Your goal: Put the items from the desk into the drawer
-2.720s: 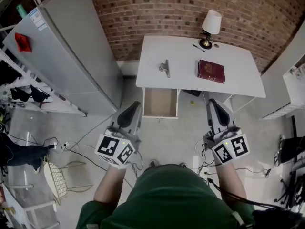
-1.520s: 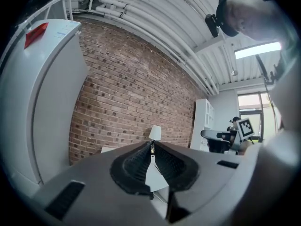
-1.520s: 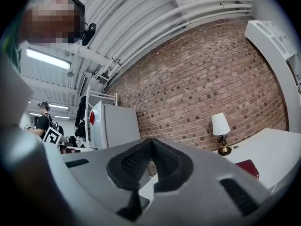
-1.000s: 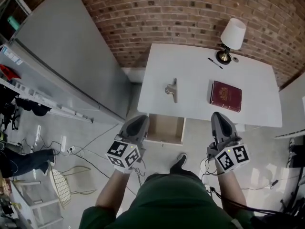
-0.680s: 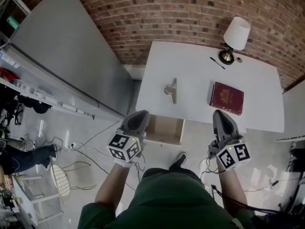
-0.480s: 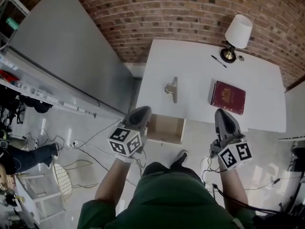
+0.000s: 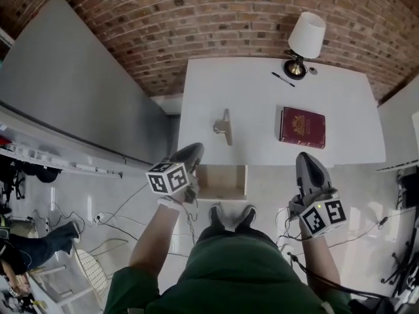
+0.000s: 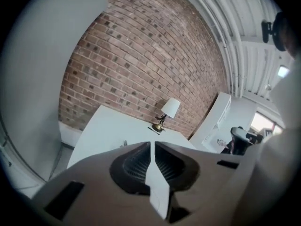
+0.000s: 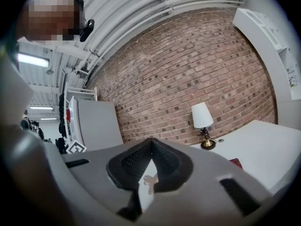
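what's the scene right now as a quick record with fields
desk: white, against brick wall
on desk: metal clip, red book, pen, lamp
drawer: open, nothing seen inside
left gripper: jaws together, empty, at drawer's left
right gripper: jaws together, empty, in front of the book
items moved: none yet
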`<control>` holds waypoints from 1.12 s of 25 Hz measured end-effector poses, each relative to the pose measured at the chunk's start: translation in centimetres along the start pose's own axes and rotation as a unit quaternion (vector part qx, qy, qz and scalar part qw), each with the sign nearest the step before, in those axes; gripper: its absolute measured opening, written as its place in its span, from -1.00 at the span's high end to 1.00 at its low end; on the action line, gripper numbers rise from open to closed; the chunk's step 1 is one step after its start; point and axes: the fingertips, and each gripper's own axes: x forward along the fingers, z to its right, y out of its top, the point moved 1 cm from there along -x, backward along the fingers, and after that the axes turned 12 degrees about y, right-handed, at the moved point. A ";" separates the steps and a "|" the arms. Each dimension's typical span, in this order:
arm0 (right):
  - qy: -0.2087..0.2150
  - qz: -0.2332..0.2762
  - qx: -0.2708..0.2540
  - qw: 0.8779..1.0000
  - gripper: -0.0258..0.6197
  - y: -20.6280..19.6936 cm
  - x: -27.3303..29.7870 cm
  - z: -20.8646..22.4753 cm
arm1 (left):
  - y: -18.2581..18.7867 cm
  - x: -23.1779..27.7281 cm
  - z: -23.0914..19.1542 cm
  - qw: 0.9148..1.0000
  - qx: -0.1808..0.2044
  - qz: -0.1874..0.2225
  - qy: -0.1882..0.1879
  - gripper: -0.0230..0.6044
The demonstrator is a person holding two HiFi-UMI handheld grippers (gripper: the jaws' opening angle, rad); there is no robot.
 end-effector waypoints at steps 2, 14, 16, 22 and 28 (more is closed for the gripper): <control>-0.024 0.002 -0.002 1.000 0.92 0.1 -0.5 0.0 | -0.5 1.6 -0.5 0.999 -0.026 -0.019 -0.024 0.85; -0.119 0.015 -0.007 0.993 0.92 0.3 -2.4 -2.9 | -3.0 9.9 -4.2 0.981 -0.130 -0.117 -0.086 0.52; -0.135 0.014 -0.003 0.991 0.92 -0.2 -2.7 -3.4 | -3.5 11.5 -5.2 0.980 -0.135 -0.129 -0.076 0.52; -0.177 -0.004 -0.005 0.984 0.92 -1.1 -3.2 -4.8 | -5.5 16.9 -7.1 0.972 -0.115 -0.194 -0.059 0.52; -0.228 -0.010 -0.002 0.974 0.92 -1.9 -5.3 -5.3 | -7.2 20.9 -7.5 0.963 -0.081 -0.252 -0.044 0.52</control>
